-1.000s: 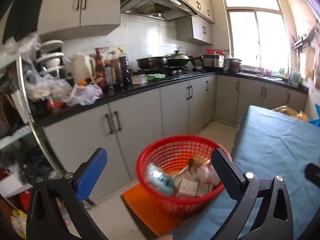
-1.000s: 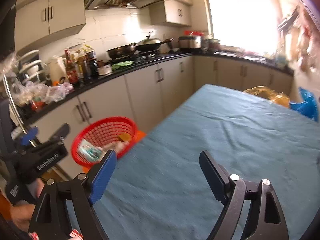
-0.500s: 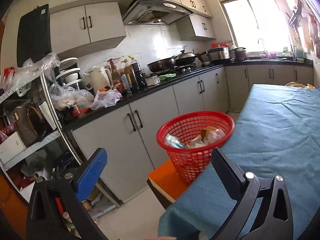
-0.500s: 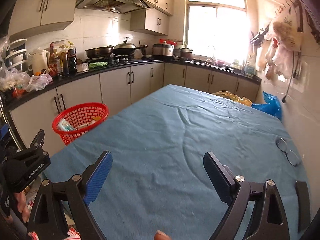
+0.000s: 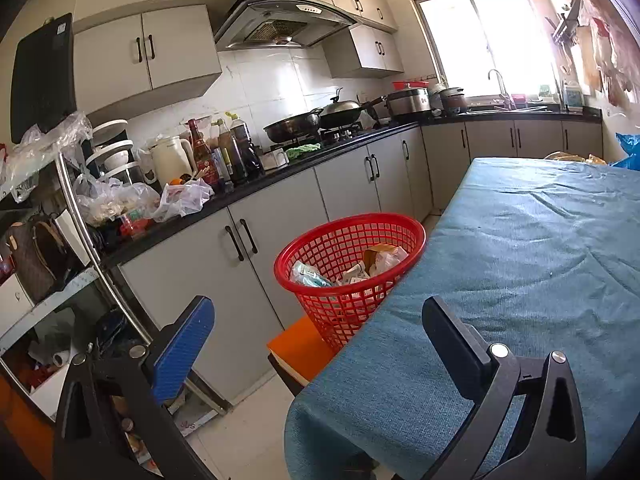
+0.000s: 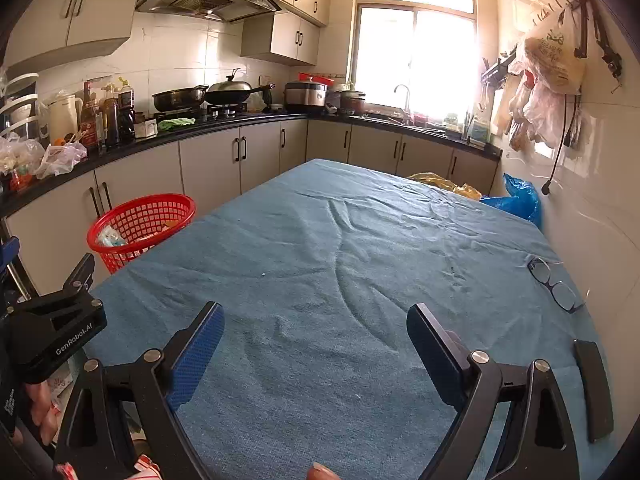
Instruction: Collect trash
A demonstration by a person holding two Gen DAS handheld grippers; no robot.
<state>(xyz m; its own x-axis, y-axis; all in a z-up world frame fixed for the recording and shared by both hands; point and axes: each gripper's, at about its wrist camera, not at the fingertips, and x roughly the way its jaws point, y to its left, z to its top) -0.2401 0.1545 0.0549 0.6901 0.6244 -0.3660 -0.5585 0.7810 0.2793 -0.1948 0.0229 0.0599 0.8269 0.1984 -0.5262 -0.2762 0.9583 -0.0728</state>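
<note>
A red mesh basket (image 5: 352, 236) stands on an orange stool (image 5: 298, 344) at the left edge of the table, with wrappers and paper trash (image 5: 360, 268) inside. It also shows in the right wrist view (image 6: 140, 220). My left gripper (image 5: 320, 344) is open and empty, held back from the basket near the table corner. My right gripper (image 6: 314, 344) is open and empty above the near end of the blue tablecloth (image 6: 340, 260). The left gripper's body (image 6: 60, 328) shows at the left of the right wrist view.
Glasses (image 6: 554, 284) and a black flat object (image 6: 594, 388) lie at the table's right edge by the tiled wall. Yellow (image 6: 444, 184) and blue bags (image 6: 518, 198) sit at the far end. Counter and cabinets (image 5: 248, 240) run along the left, a metal shelf rack (image 5: 92, 248) nearer.
Both grippers have pulled back from the basket and risen. The basket looks smaller and farther in both views. More of the tablecloth, the glasses and the black object have come into the right view.
</note>
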